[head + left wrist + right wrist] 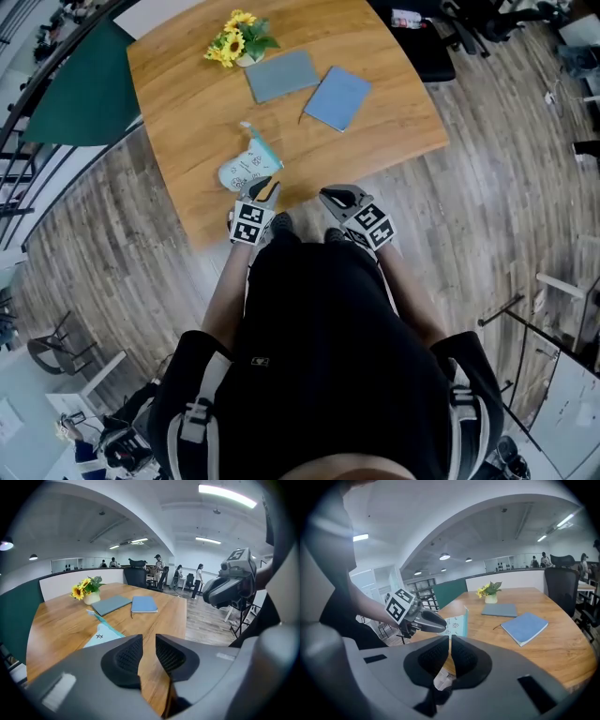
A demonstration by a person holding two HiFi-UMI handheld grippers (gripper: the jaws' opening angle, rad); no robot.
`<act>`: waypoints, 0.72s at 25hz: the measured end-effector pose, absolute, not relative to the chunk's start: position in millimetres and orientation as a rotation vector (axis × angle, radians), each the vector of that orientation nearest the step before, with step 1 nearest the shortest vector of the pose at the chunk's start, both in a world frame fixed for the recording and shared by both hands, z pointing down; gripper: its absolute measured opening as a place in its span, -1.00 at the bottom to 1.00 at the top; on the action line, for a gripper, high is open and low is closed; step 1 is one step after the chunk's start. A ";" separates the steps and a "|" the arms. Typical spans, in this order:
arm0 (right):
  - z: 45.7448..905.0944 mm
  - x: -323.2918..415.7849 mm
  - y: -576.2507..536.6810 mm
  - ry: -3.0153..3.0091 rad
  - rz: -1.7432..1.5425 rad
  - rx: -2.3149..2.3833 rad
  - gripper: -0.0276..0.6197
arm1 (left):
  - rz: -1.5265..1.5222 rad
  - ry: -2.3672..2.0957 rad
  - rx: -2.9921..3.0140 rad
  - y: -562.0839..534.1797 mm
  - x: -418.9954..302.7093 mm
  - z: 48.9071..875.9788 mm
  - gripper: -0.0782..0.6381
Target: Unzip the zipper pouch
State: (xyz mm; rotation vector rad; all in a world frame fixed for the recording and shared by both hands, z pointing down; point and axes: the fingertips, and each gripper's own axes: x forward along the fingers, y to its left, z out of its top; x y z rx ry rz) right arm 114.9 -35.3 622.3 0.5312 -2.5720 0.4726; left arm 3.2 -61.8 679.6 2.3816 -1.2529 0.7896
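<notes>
The zipper pouch [247, 167] is white with small prints and a teal zipper edge; it lies near the front edge of the wooden table [187, 103]. My left gripper [266, 191] hovers just right of the pouch's near end, open with nothing between its fingers. In the left gripper view the pouch [100, 637] lies left of the left gripper [149, 643]. My right gripper [337, 198] is off the table's front edge, shut and empty. The right gripper view shows the pouch [458, 625] beyond the right gripper [450, 642] and the left gripper [438, 625] beside the pouch.
On the far half of the table lie a grey notebook [281, 75] and a blue notebook [337, 97], with a small vase of sunflowers [239, 42] at the back. A dark green partition [80, 94] stands left of the table. Wooden floor surrounds it; people stand far behind.
</notes>
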 end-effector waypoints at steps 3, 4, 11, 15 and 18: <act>625.4 117.3 -38.9 -2.563 0.521 0.553 -0.85 | 0.838 -1.231 2.368 -73.2 0.9 696.1 -0.53; 626.9 118.3 -38.9 -2.554 0.521 0.558 -0.86 | 0.866 -1.222 2.366 -75.5 -0.6 702.1 -0.52; 633.3 129.3 -40.9 -2.516 0.576 0.608 -0.85 | 1.094 -1.138 2.384 -87.3 -3.0 740.6 -0.46; 637.2 132.3 -40.7 -2.497 0.589 0.623 -0.85 | 1.210 -1.089 2.381 -91.9 -1.5 758.6 -0.41; 640.9 134.0 -40.5 -2.478 0.587 0.636 -0.85 | 1.312 -1.077 2.372 -98.4 -3.2 769.8 -0.36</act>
